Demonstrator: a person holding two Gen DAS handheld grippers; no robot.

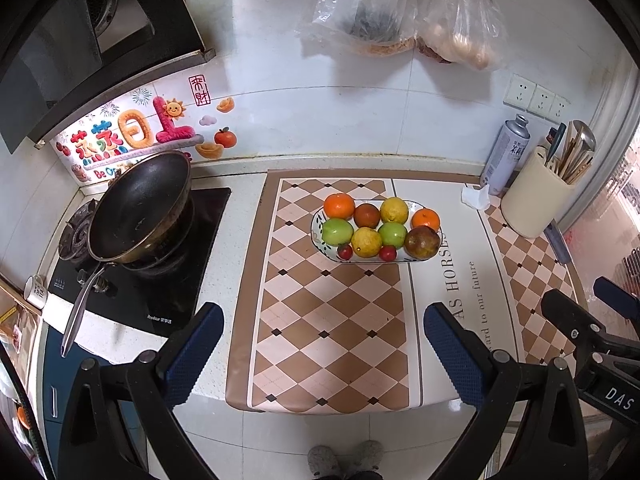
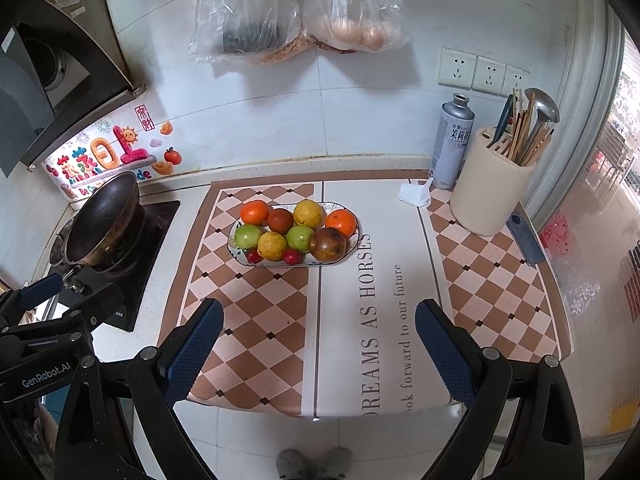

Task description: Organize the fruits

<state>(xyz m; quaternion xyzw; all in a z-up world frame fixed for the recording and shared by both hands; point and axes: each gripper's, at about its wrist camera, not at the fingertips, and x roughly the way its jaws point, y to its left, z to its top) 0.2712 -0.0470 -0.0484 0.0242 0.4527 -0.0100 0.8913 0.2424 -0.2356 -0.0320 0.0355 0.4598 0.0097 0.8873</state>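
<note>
A white patterned plate (image 1: 320,236) (image 2: 233,245) sits on the checkered mat and holds several fruits: two oranges (image 1: 339,205) (image 2: 254,212), two green apples (image 1: 338,231) (image 2: 248,235), two yellow lemons (image 1: 366,242) (image 2: 272,245), a dark red fruit (image 1: 367,215) (image 2: 280,220), a brown pomegranate (image 1: 422,241) (image 2: 328,244) and two small red fruits (image 1: 387,253) (image 2: 291,256). My left gripper (image 1: 323,316) is open and empty, well in front of the plate. My right gripper (image 2: 319,314) is open and empty, also in front of the plate.
A black wok (image 1: 140,206) (image 2: 105,218) sits on the stove at left. A cream utensil holder (image 1: 534,196) (image 2: 490,188), a spray can (image 1: 505,154) (image 2: 451,140) and a crumpled tissue (image 1: 476,197) (image 2: 416,193) stand at back right. Plastic bags (image 1: 400,8) (image 2: 296,8) hang on the wall.
</note>
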